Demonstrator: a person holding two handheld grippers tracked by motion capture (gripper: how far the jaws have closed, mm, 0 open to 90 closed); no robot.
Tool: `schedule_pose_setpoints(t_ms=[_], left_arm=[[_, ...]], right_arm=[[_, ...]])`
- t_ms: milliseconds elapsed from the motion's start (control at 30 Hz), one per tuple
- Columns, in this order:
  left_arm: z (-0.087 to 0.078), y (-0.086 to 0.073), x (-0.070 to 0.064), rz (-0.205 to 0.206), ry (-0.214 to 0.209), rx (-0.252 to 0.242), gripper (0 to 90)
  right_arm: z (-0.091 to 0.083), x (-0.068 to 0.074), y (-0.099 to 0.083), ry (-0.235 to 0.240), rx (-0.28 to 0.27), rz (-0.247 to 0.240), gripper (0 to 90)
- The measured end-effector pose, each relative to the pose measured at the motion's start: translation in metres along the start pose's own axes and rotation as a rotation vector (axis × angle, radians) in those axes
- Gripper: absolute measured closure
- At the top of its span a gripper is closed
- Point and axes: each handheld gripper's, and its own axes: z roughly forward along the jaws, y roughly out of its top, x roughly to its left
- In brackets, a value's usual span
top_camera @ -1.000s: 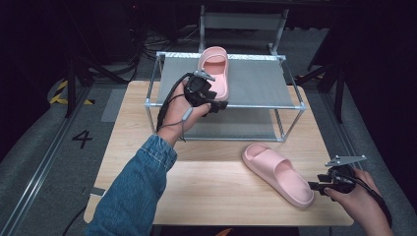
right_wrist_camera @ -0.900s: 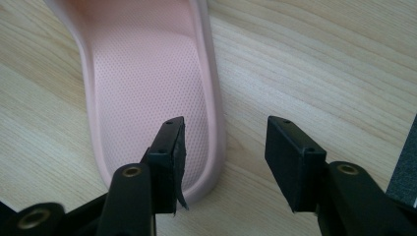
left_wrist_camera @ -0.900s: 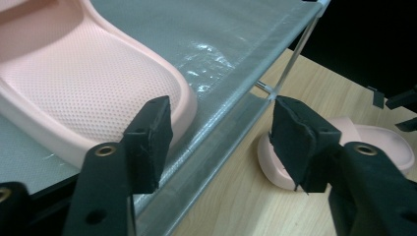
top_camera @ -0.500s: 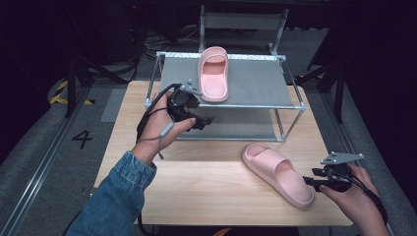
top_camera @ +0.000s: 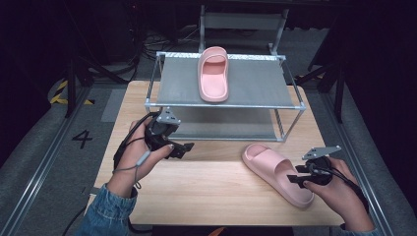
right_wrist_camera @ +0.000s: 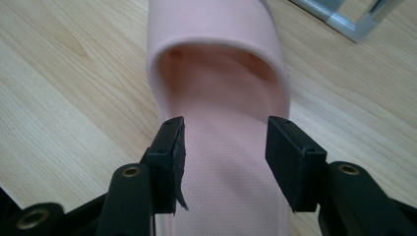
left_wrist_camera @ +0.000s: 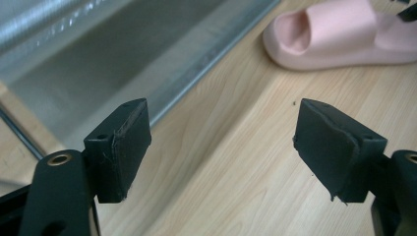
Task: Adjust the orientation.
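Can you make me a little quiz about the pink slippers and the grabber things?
1. True or false: one pink slipper lies on the top shelf of the metal rack.
2. Which gripper has its jaws over the heel of the slipper on the table: A left gripper, B right gripper?
3. Fill in: the left gripper's jaws are wide ____ and hold nothing.

Key: 1 true. 2 B. 3 open.

My right claw (top_camera: 299, 178) at heel of pink slipper (top_camera: 275, 172) on worktop (top_camera: 216, 187); left claw (top_camera: 181, 149) off rack (top_camera: 223, 104), second slipper (top_camera: 214, 73) on top
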Motion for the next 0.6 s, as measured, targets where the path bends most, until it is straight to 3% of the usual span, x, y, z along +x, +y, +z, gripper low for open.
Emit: schedule_pose_setpoints(t_ms=[233,300,333,367,467,600], left_arm=[[0.009,-0.028,0.005,-0.025,-0.008,0.030,21.5],[0.015,-0.039,0.008,-0.047,-0.017,0.027,21.5],[0.022,-0.048,0.013,-0.079,-0.014,0.052,21.8],[0.022,-0.048,0.013,-0.079,-0.014,0.052,22.0],[0.028,-0.060,0.017,-0.092,0.024,0.075,23.0],[0.029,-0.068,0.021,-0.113,0.025,0.091,22.9]], right_arm=[[0.009,0.007,0.010,0.030,0.018,-0.025,50.9],[0.013,0.011,0.014,0.038,0.022,-0.026,51.2],[0.014,0.012,0.015,0.041,0.025,-0.032,51.4],[0.014,0.012,0.015,0.041,0.025,-0.032,51.4],[0.019,0.016,0.020,0.059,0.023,-0.042,52.3],[0.024,0.018,0.023,0.072,0.032,-0.048,52.7]])
